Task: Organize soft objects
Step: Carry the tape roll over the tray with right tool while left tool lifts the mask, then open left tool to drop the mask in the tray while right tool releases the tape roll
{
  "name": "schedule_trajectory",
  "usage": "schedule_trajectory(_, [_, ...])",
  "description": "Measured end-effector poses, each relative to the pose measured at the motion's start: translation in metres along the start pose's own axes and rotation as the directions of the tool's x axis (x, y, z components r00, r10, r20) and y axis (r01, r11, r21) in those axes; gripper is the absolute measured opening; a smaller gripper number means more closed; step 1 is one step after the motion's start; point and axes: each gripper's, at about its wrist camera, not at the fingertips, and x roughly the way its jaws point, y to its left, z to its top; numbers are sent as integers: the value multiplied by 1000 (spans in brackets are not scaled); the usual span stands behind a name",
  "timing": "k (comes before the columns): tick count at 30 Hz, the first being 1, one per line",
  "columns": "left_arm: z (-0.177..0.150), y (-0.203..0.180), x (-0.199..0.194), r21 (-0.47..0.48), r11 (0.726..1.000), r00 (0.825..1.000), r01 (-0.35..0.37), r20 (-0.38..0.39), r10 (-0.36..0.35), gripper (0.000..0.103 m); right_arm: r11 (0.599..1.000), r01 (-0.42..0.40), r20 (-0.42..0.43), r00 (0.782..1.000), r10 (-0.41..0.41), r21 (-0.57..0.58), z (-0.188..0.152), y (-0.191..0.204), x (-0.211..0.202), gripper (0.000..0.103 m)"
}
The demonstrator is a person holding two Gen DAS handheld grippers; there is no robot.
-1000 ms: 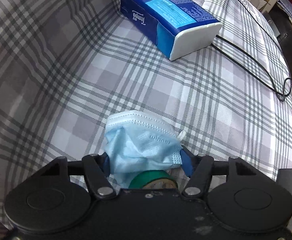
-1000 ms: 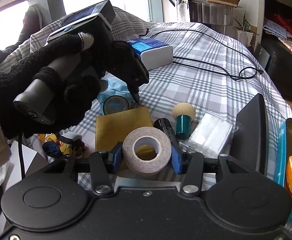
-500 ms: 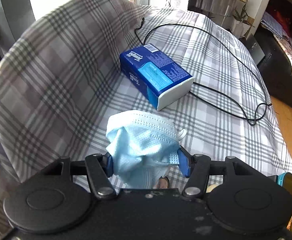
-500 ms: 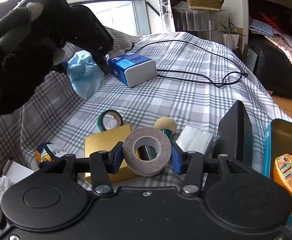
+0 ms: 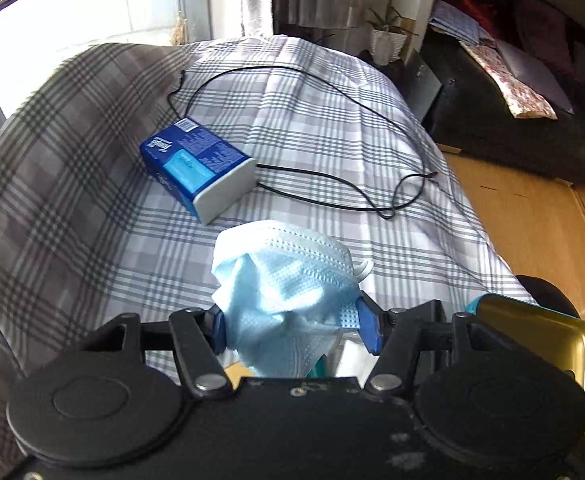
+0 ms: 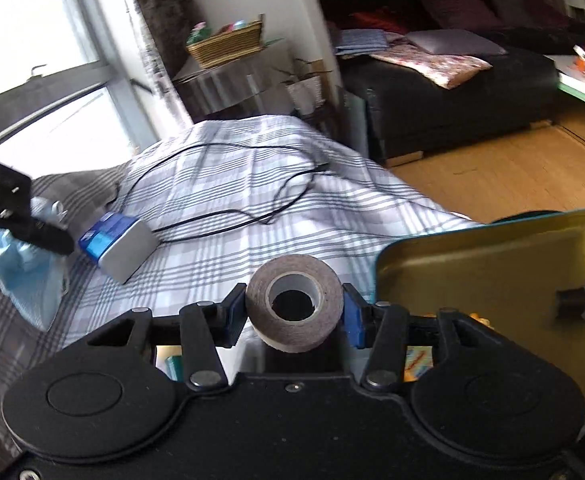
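Note:
My left gripper (image 5: 297,326) is shut on a crumpled light-blue face mask (image 5: 288,280) and holds it in the air above the plaid bedspread (image 5: 92,208). The mask also shows in the right wrist view (image 6: 24,276), hanging at the far left. My right gripper (image 6: 292,314) is shut on a grey-brown roll of tape (image 6: 294,304), held up beside an open gold tin (image 6: 504,280). A blue tissue pack (image 5: 198,170) lies on the bed beyond the mask.
A black cable (image 5: 332,184) loops across the bed behind the tissue pack. The gold tin's corner (image 5: 540,332) shows at the right of the left wrist view. A dark sofa (image 6: 452,92) and wooden floor (image 6: 492,180) lie to the right of the bed.
Both grippers have risen well above the bed with their loads. The mask has lifted off the bed. The right gripper has swung right, so the gold tin now fills its right side.

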Motion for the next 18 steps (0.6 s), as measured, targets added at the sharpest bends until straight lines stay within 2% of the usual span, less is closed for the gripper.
schedule_trajectory(5, [-9, -48, -6, 84, 994, 997, 74, -2, -74, 58, 973, 168, 17, 985, -173, 156, 18, -45, -11, 49])
schedule_trajectory(9, [-19, -90, -4, 146, 981, 991, 131, -22, -129, 58, 931, 243, 43, 963, -264, 274, 32, -83, -26, 49])
schedule_trajectory(14, [-29, -147, 3, 228, 955, 982, 188, -46, -182, 58, 861, 360, 58, 912, -405, 359, 42, -113, -32, 49])
schedule_trajectory(18, [-33, -186, 16, 280, 937, 978, 208, -67, -197, 59, 802, 459, -25, 873, -487, 382, 36, -125, -22, 49])
